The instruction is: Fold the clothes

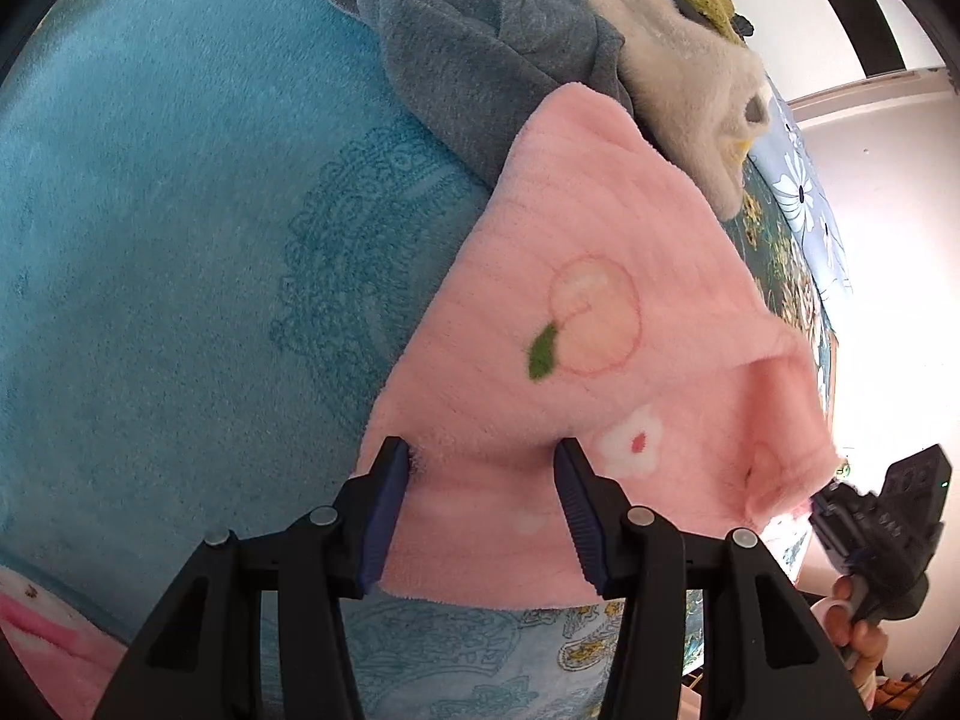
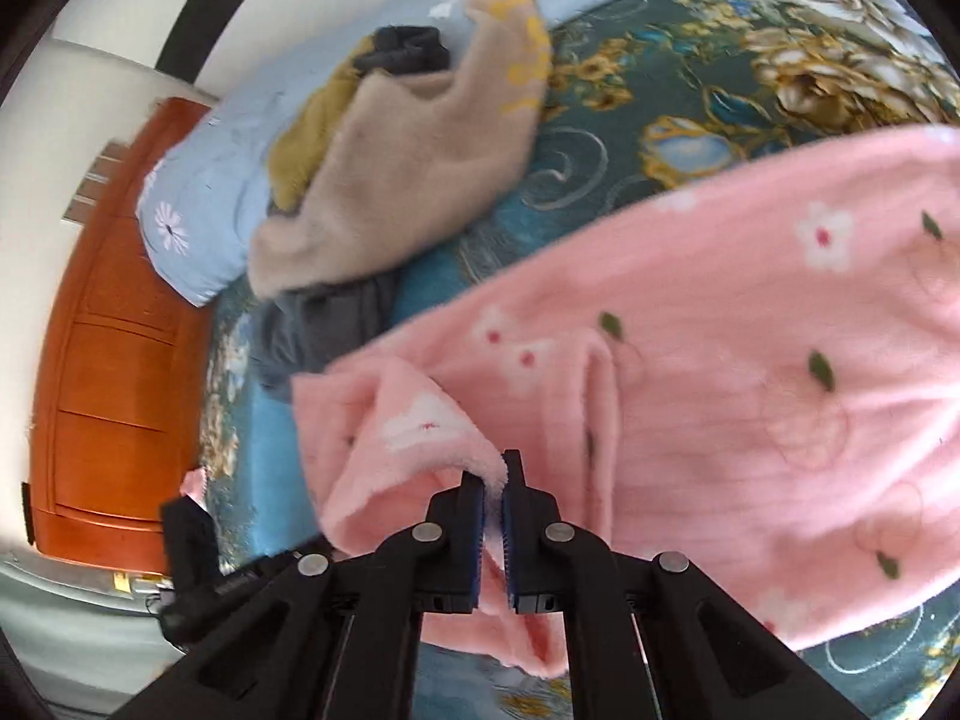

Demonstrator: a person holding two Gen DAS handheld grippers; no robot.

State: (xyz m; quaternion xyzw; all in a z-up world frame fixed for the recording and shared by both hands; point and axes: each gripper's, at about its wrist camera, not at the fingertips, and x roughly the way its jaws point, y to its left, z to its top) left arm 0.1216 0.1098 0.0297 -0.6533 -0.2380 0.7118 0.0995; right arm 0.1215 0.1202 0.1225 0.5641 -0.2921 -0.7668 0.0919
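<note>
A pink fleece garment [image 1: 576,324] printed with peaches and white flowers is held up over the bed; it also shows in the right wrist view [image 2: 720,372]. My left gripper [image 1: 483,459] is open, its two fingers standing on either side of the garment's lower edge. My right gripper [image 2: 493,471] is shut on a corner fold of the pink garment. The right gripper also shows at the far right of the left wrist view [image 1: 876,516], at the garment's other end.
A teal plush blanket [image 1: 180,210] covers the bed. A pile of clothes lies beyond: a grey garment [image 1: 480,42], a beige fleece [image 2: 408,168], an olive piece [image 2: 306,138]. A light blue floral pillow [image 2: 198,216] and an orange wooden cabinet [image 2: 114,360] stand to the left.
</note>
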